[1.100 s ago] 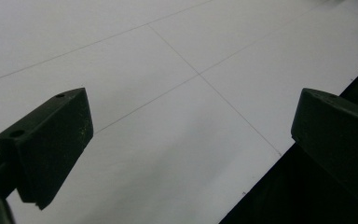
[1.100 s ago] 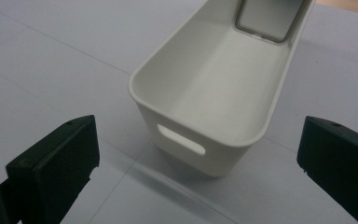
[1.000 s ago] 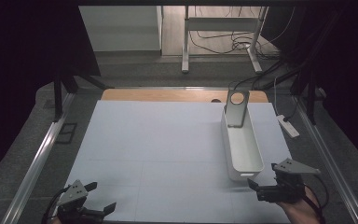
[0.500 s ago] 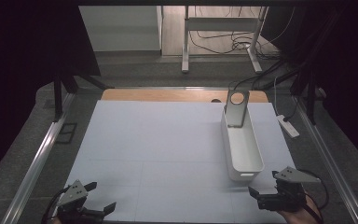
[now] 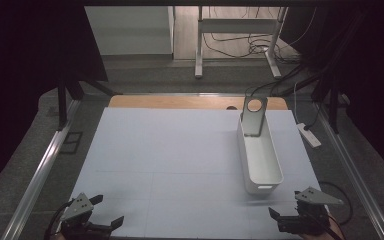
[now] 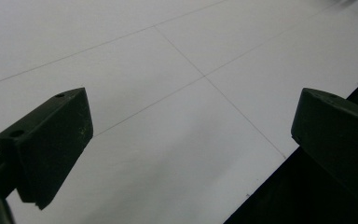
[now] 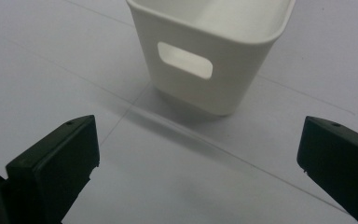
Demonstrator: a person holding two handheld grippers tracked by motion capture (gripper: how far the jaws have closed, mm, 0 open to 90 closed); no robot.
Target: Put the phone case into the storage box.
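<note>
A long white bin (image 5: 260, 160) lies on the white table top (image 5: 170, 150), right of centre, with its length running front to back. A grey upright plate with a round hole (image 5: 253, 116) stands at the bin's far end. My right gripper (image 5: 286, 207) hovers open just in front of the bin's near end; in the right gripper view (image 7: 198, 154) the bin's short wall with its handle slot (image 7: 185, 60) lies ahead between the wide jaws. My left gripper (image 5: 107, 210) is open at the front left corner, and in the left gripper view (image 6: 191, 126) bare table lies between its jaws.
A white power strip (image 5: 309, 135) lies off the table's right edge beside a metal rail (image 5: 352, 170). A wooden strip (image 5: 180, 102) borders the table's far edge. Another rail (image 5: 40, 170) runs along the left. Cables and desk legs (image 5: 198, 45) stand beyond.
My right gripper has drawn back toward the table's front edge, a little farther from the bin's near end. The left gripper and the bin have stayed in place.
</note>
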